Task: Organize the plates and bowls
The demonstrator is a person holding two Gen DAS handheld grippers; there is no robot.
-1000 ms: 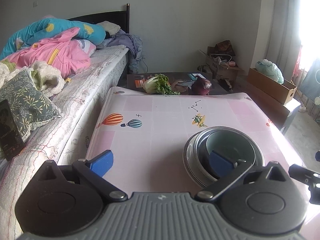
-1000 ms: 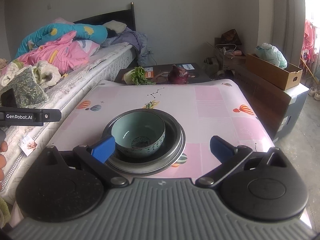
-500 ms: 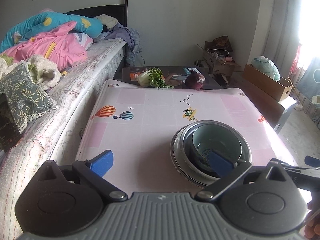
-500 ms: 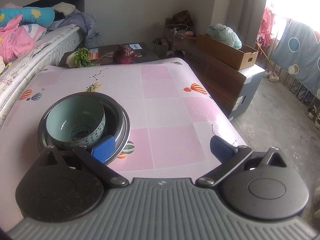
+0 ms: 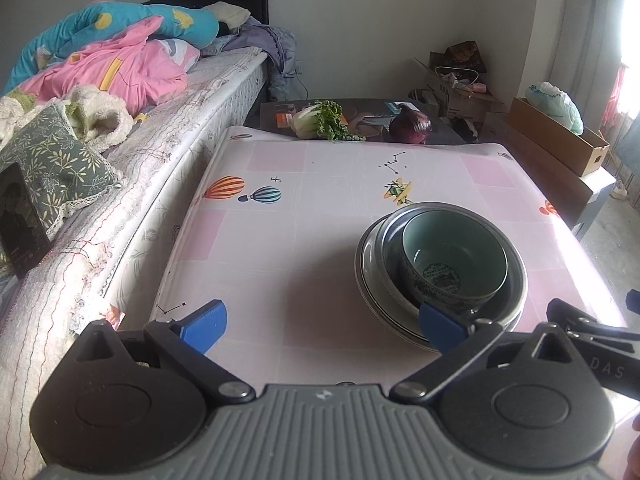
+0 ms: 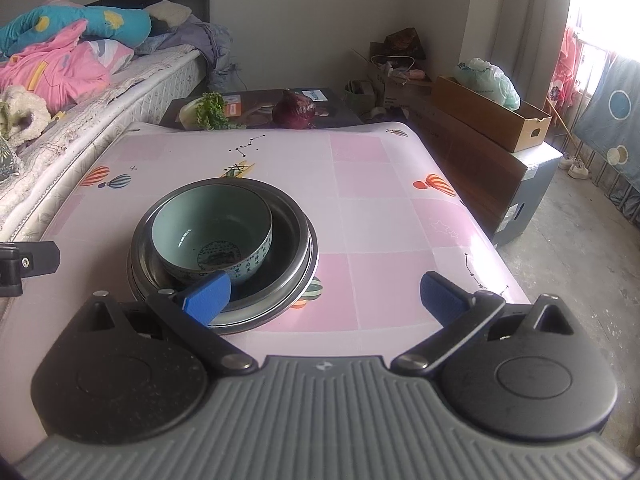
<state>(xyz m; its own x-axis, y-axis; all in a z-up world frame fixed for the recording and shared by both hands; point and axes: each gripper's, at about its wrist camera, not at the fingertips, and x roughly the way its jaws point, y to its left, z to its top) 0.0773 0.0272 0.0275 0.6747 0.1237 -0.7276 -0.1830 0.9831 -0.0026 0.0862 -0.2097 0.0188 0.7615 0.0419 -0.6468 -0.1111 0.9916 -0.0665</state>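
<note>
Swinging back, our right gripper faces the stack again; both grippers gape empty beside it, stacking seemingly done; next, withdraw our left gripper

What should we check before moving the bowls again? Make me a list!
1. Left gripper jaws open: ok.
2. Right gripper jaws open: ok.
3. Green bowl sits inside the metal bowl: ok.
4. Green bowl centred: not ok, it sits off to one side.
5. Stack stands on the table, away from the edges: ok.
6. Number of dishes under the metal bowl: cannot tell.
</note>
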